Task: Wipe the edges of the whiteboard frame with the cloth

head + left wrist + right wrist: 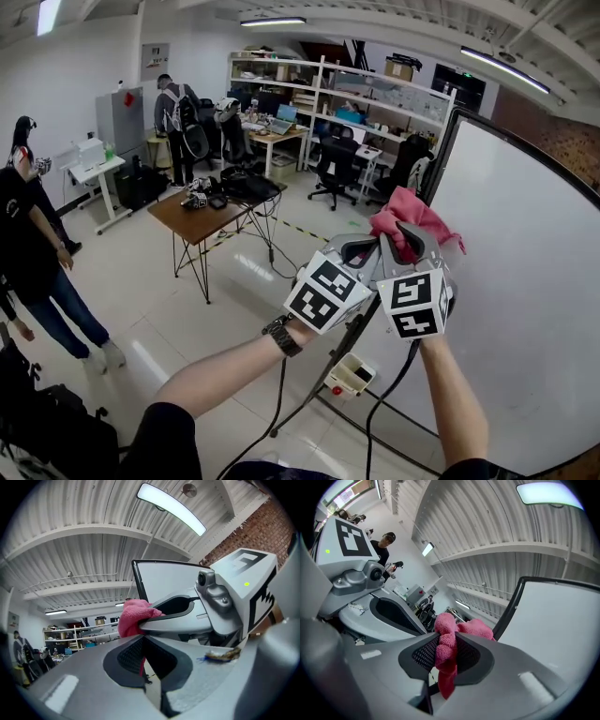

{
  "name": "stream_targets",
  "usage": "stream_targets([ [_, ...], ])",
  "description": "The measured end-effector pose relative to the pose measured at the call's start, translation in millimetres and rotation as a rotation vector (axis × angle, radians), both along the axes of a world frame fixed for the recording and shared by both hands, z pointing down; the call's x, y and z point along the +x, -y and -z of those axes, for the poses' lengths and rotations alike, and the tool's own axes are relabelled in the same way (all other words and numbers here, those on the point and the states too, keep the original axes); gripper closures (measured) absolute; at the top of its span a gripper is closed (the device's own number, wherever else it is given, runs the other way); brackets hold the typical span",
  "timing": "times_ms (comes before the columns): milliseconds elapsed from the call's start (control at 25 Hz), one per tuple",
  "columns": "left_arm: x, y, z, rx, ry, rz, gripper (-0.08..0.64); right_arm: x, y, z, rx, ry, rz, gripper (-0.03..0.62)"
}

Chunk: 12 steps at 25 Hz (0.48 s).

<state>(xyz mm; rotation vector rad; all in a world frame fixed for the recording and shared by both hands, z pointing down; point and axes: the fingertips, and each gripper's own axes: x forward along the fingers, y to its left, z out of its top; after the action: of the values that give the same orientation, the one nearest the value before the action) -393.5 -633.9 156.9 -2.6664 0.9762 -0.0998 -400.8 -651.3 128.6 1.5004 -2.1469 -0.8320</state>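
Note:
The pink cloth (pixel 408 214) is bunched at the tip of my right gripper (pixel 412 239), which is shut on it. In the right gripper view the cloth (pixel 447 644) is pinched between the pads of the right gripper (pixel 446 653), with a tail hanging below. It is held up beside the black left frame (pixel 441 155) of the whiteboard (pixel 525 281); contact cannot be told. My left gripper (pixel 367 251) is pressed alongside the right one. In the left gripper view the left gripper (pixel 143 641) has its jaws together, and only a thin pink sliver shows in the slit. The cloth (pixel 133 618) sits just above them.
A brown table (pixel 202 220) with gear stands mid-room. One person (pixel 37 253) stands at the left and another (pixel 173 112) at the back. Office chairs (pixel 336 164) and shelves (pixel 347 89) line the far wall. A power strip (pixel 352 375) and cables lie by the board's foot.

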Motion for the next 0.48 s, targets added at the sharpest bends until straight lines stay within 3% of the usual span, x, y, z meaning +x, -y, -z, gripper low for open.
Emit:
stream_targets([
  [360, -0.9, 22.9, -127.5, -0.241, 0.002, -0.014, 0.558, 7.8, 26.7, -134.7, -0.199, 0.208, -0.057, 0.517],
  [480, -8.8, 26.9, -165.5, -0.319, -0.018, -0.005, 0.558, 4.4, 28.6, -178.6, -0.251, 0.235, -0.074, 0.517],
])
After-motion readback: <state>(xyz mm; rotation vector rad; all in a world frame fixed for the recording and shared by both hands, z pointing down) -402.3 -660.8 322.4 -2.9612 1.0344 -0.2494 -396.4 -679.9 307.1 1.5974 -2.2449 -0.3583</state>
